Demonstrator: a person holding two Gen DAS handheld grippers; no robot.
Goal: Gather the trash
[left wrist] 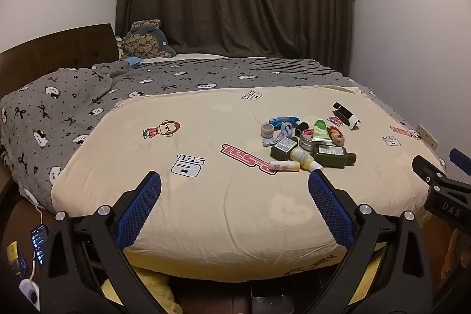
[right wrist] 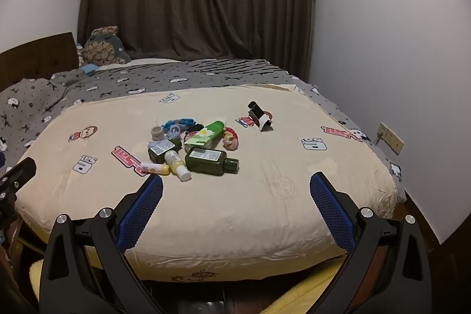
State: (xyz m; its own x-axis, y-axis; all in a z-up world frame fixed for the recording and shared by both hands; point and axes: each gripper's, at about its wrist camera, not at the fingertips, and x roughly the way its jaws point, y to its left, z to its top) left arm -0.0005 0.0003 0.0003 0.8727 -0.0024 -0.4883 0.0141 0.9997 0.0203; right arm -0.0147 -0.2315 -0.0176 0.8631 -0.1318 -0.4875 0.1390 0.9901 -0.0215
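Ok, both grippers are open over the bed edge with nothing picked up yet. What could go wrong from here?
1. The dark green bottle, yellow bottle and green tube lie touching in one pile, so closing on one could drag or roll its neighbours.
2. The cream quilt looks soft; pressing down might tip round bottles away.
3. No bin is visible, so the drop-off place is unclear.

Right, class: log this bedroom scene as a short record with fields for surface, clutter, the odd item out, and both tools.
surface: cream quilt on the bed
clutter: pile of bottles and tubes, mid-quilt
largest item: dark green bottle, lying flat
apart from pile: black-and-white box
left tool: open, empty
right tool: open, empty
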